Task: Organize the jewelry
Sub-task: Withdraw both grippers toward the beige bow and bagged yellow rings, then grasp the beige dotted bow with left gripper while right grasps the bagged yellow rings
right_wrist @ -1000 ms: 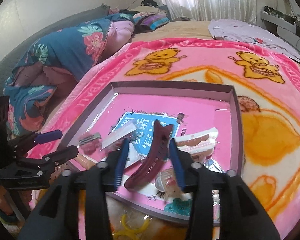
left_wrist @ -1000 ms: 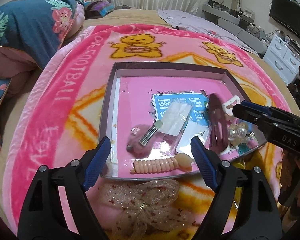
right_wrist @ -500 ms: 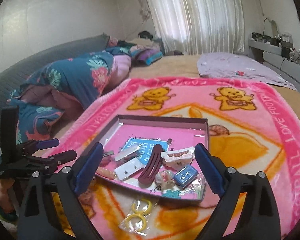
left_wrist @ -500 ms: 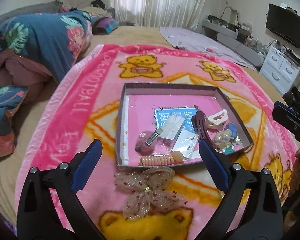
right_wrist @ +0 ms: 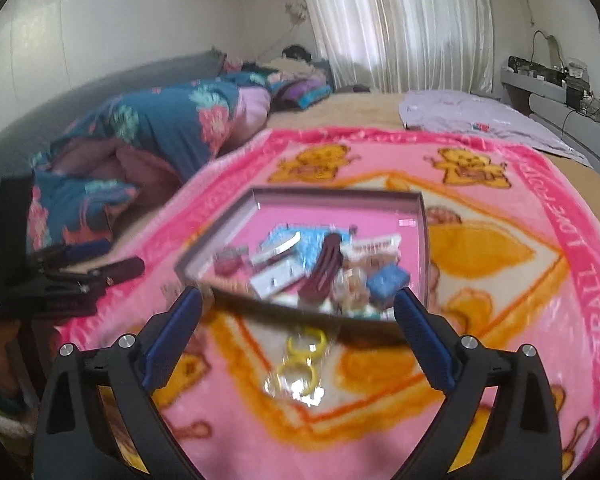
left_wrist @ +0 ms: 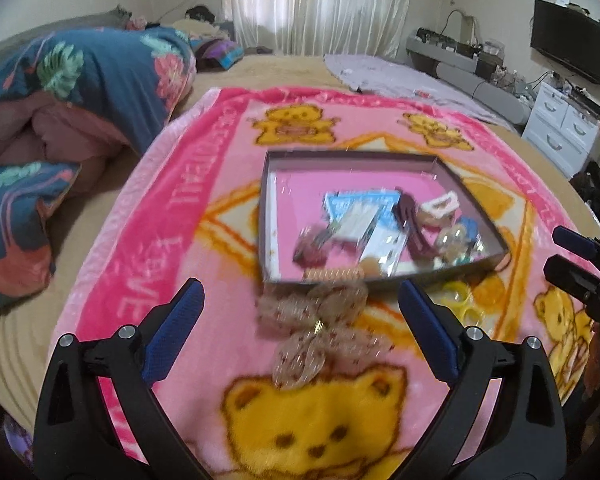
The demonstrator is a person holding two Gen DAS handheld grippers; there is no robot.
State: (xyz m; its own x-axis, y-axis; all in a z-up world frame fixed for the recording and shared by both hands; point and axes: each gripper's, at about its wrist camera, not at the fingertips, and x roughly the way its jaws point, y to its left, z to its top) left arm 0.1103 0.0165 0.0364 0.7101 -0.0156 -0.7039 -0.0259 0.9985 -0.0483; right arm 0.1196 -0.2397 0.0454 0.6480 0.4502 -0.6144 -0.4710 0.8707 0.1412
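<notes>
On the pink bear-print fleece blanket (left_wrist: 148, 240) sits a shallow grey-walled tray (left_wrist: 266, 216) gathering hair clips, a dark maroon claw clip (right_wrist: 326, 266) among them. Both the left gripper (left_wrist: 300, 322) and right gripper (right_wrist: 298, 318) gape empty, jaws just opened; a sheer beige bow (left_wrist: 316, 328) and yellow rings (right_wrist: 302, 356) lie outside, probably next.

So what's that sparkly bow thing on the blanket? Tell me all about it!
The bow is a see-through mesh hair bow, beige with small dark red dots and a gold bit at its centre. Several puffy loops spread out flat. It lies on the pink blanket, just outside the tray's near edge, above a yellow bear print. Nothing grips it. The picture is blurry, so finer detail is unclear.
</notes>
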